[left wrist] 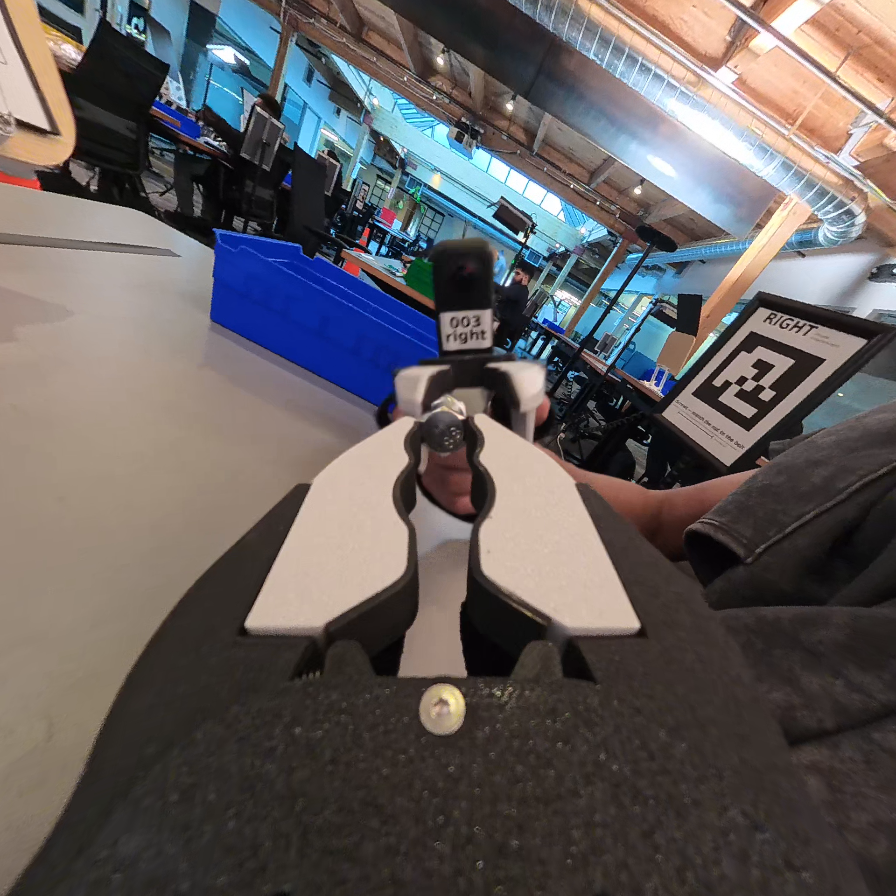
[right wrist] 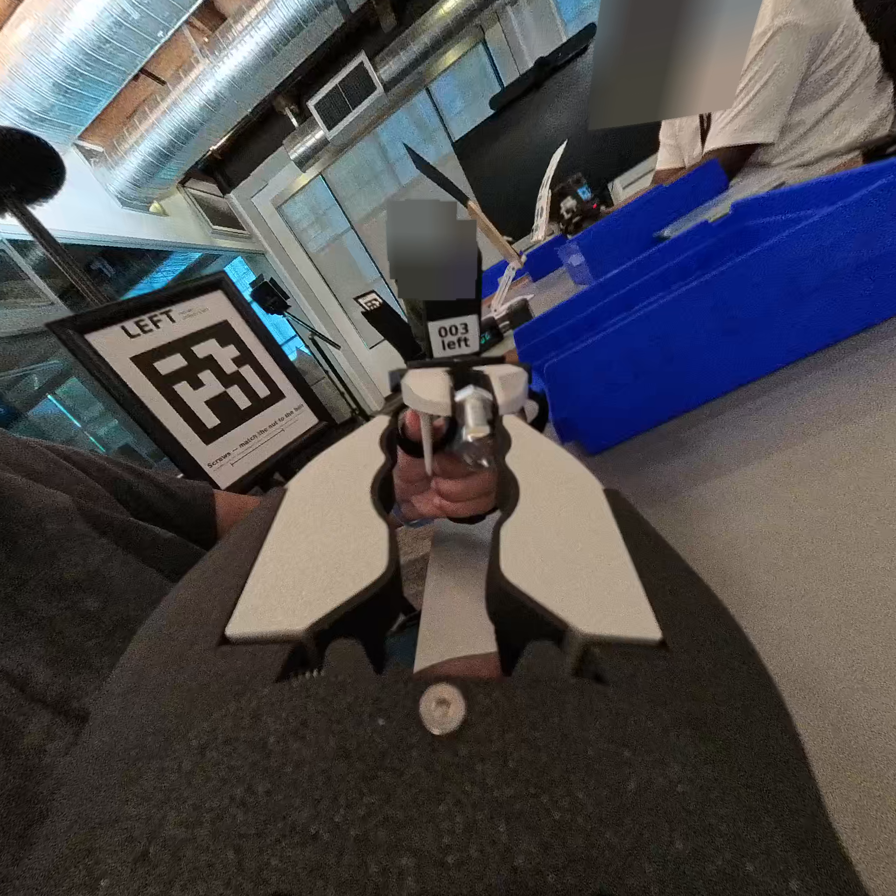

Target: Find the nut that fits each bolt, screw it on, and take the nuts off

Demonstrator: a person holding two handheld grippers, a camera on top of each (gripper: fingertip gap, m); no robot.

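My left gripper (left wrist: 444,439) is shut on the head of a silver bolt (left wrist: 442,433), held in the air above the grey table (left wrist: 121,436). The bolt's shaft points away toward my right gripper (left wrist: 468,395), which faces it. A silver nut (left wrist: 450,403) sits on the shaft behind the head. In the right wrist view the bolt (right wrist: 472,419) sticks out of the left gripper (right wrist: 468,390) toward me. The nut (right wrist: 477,453) at its near end lies between my right gripper's (right wrist: 443,439) fingers, close to the right fingertip (right wrist: 506,443). The jaws stand wider than the nut.
Blue plastic bins (left wrist: 310,310) (right wrist: 703,329) stand on the table behind the grippers. A framed marker sign stands at the table's edge on each side (left wrist: 771,383) (right wrist: 194,383). The holder's dark sleeves (left wrist: 800,523) (right wrist: 72,509) are close by. A person in white (right wrist: 800,87) stands beyond the bins. The tips of both grippers are at nearly the same place.
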